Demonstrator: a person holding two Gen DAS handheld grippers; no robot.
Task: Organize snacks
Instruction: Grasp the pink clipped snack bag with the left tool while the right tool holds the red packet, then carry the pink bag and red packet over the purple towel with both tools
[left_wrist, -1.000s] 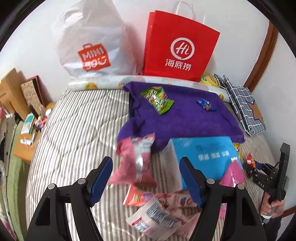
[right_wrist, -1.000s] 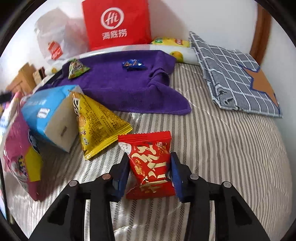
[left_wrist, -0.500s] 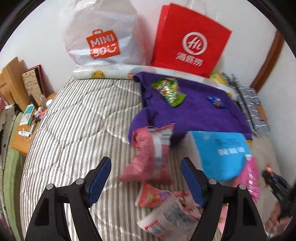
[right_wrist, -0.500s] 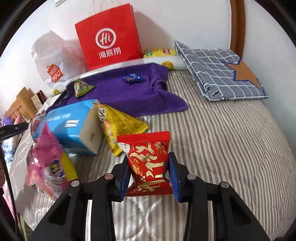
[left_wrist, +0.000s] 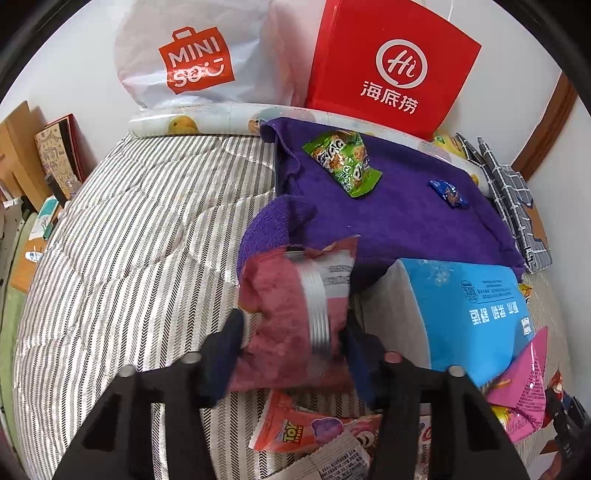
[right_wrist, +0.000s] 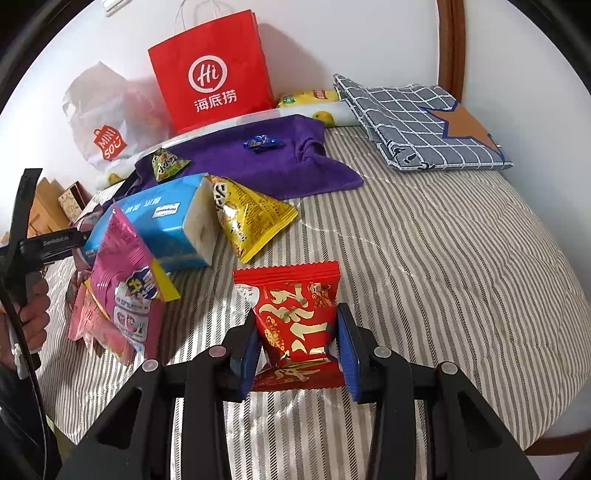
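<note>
A pink snack bag (left_wrist: 280, 295) stands on the striped bed in front of the purple towel (left_wrist: 399, 221). My left gripper (left_wrist: 293, 336) is closing on it, and its blue pads touch both sides of the bag's lower half. My right gripper (right_wrist: 295, 339) is shut on a red snack packet with gold lettering (right_wrist: 291, 295), held just above the bedcover. On the towel lie a green snack packet (left_wrist: 343, 162) and a small blue candy (left_wrist: 448, 192). A yellow snack bag (right_wrist: 251, 218) leans on the blue pack (right_wrist: 155, 218).
A red paper bag (left_wrist: 391, 66) and a white plastic bag (left_wrist: 195, 62) stand against the wall. A magenta bag (right_wrist: 125, 288) and a Toy Story packet (left_wrist: 295, 432) lie nearby. A folded checked cloth (right_wrist: 417, 122) lies at the far right. A hand (right_wrist: 35, 314) grips the left tool.
My left gripper has come down around the pink bag and its wide jaws have narrowed onto it. The right gripper has carried the red packet up and away from the pile.
</note>
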